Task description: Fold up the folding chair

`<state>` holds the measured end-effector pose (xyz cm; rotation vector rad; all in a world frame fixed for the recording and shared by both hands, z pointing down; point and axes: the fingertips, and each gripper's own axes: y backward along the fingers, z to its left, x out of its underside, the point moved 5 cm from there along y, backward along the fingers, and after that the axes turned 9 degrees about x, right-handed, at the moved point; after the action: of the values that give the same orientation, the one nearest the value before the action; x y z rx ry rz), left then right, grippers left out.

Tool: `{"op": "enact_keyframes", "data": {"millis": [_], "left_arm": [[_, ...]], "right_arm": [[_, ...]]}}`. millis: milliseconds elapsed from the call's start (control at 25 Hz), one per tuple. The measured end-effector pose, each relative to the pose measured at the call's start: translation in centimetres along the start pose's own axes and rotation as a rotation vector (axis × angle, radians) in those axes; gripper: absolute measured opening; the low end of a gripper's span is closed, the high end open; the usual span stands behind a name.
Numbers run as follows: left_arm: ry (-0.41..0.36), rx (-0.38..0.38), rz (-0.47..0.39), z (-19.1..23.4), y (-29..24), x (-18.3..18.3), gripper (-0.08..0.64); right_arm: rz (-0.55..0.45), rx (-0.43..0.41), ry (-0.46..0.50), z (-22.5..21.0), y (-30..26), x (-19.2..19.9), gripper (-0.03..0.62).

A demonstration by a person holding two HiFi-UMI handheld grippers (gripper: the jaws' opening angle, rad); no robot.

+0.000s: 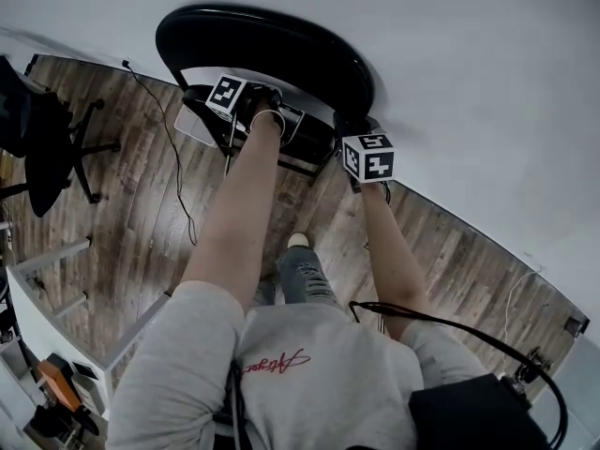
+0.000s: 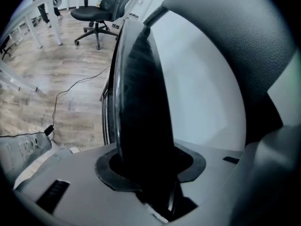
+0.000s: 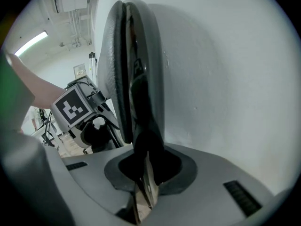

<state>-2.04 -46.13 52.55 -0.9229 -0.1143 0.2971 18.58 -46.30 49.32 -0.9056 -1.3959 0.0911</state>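
The black folding chair stands against the white wall, its round padded seat and back close together. My left gripper is at the chair's left part. In the left gripper view, the thick black pad rises from between the left gripper's jaws, which are shut on it. My right gripper is at the chair's right edge. In the right gripper view, the chair's two pads lie flat against each other, and the right gripper is shut on their dark rim. The left gripper's marker cube shows beyond.
A white wall is right behind the chair. A black office chair stands on the wooden floor at the left, and a thin cable runs across the boards. White desk legs are at the lower left. My shoe is near the chair's frame.
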Motion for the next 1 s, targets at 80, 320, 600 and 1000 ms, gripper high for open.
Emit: {"op": "enact_keyframes", "data": {"millis": [80,320,600,1000], "left_arm": [[-0.052,0.011,0.036,0.0,0.1,0.0,0.186],[-0.315,0.120,0.076,-1.5,1.8,-0.2,0.255],[-0.482,0.325,0.066,0.3,4.9,-1.7,0.324],[-0.974,0.439,-0.134,5.5,13.9,2.1,0.322]], "right_arm": [[-0.039,0.003,0.007,0.0,0.1,0.0,0.052],[-0.199,0.000,0.026,0.0,0.8,0.0,0.052],[-0.324,0.092,0.022,0.2,1.8,0.6,0.061],[-0.317,0.215,-0.094,1.3,7.5,4.8,0.097]]}}
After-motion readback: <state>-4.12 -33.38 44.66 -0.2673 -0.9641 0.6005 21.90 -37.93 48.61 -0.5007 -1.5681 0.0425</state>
